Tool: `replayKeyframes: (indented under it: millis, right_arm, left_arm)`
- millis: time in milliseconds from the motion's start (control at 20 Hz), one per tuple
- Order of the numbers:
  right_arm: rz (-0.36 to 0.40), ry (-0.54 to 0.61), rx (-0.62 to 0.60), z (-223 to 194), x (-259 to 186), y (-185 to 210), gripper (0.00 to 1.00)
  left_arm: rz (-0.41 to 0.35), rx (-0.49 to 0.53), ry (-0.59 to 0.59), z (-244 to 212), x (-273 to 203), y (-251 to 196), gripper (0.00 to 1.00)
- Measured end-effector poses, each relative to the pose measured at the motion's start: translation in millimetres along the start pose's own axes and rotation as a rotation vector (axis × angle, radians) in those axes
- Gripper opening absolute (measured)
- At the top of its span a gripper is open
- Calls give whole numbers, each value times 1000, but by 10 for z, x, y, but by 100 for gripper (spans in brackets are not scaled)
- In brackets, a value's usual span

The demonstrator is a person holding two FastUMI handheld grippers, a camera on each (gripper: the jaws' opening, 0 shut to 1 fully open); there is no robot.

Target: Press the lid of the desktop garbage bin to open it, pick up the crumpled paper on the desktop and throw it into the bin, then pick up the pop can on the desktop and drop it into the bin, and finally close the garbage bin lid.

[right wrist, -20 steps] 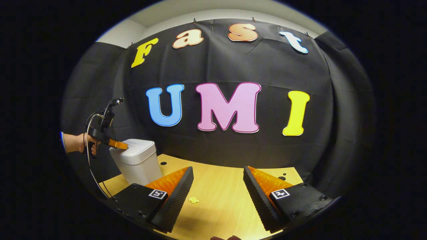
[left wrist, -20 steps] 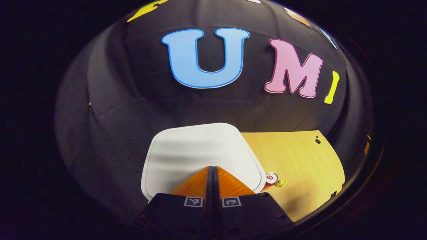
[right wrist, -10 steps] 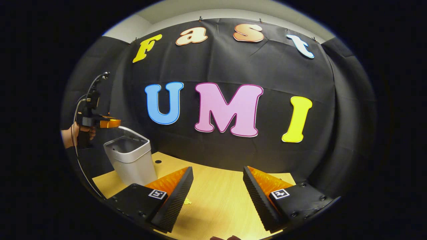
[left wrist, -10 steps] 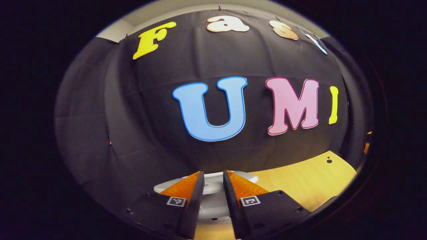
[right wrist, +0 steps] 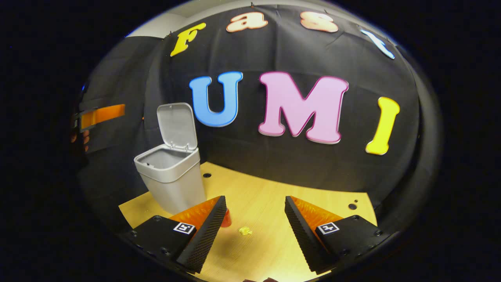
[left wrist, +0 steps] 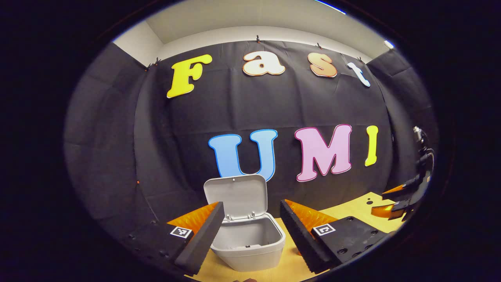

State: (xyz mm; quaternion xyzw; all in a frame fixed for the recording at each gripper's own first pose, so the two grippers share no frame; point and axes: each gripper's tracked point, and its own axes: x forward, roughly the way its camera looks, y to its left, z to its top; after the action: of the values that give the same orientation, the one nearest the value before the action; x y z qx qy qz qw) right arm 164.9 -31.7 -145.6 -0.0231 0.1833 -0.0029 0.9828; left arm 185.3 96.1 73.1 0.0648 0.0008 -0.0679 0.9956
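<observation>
Open-lidded grey bin (left wrist: 250,243) between spread, empty left tongs (left wrist: 250,231)

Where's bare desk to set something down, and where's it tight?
Free: the wide stretch of desk right of the paper, back to the cloth wall, and the strip behind the bin. Tight: by the right gripper, where the paper and a red can edge sit close beside the bin.

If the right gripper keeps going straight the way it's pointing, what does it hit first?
Probably the crumpled paper on the desktop, which lies between the open right gripper fingers; depth is unclear.
</observation>
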Motion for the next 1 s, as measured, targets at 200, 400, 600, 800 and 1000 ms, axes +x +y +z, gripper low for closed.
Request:
replayKeyframes:
  millis: [200,400,600,800,1000]
  right_arm:
    - [36,126,-38,-469,633,70,97]
    - [52,385,44,-1322,1261,185,98]
    - [13,515,-7,-1896,1574,120,98]
    - [17,625,10,-2322,1795,165,96]
    - [25,682,-2,-2517,1840,204,65]
  left_arm:
    - [22,5,22,-268,-434,112,96]
    - [84,11,84,-453,-756,415,96]
    - [183,41,114,-499,-1002,722,96]
    - [217,61,148,-651,-1133,780,97]
    - [237,103,195,-774,-1190,804,97]
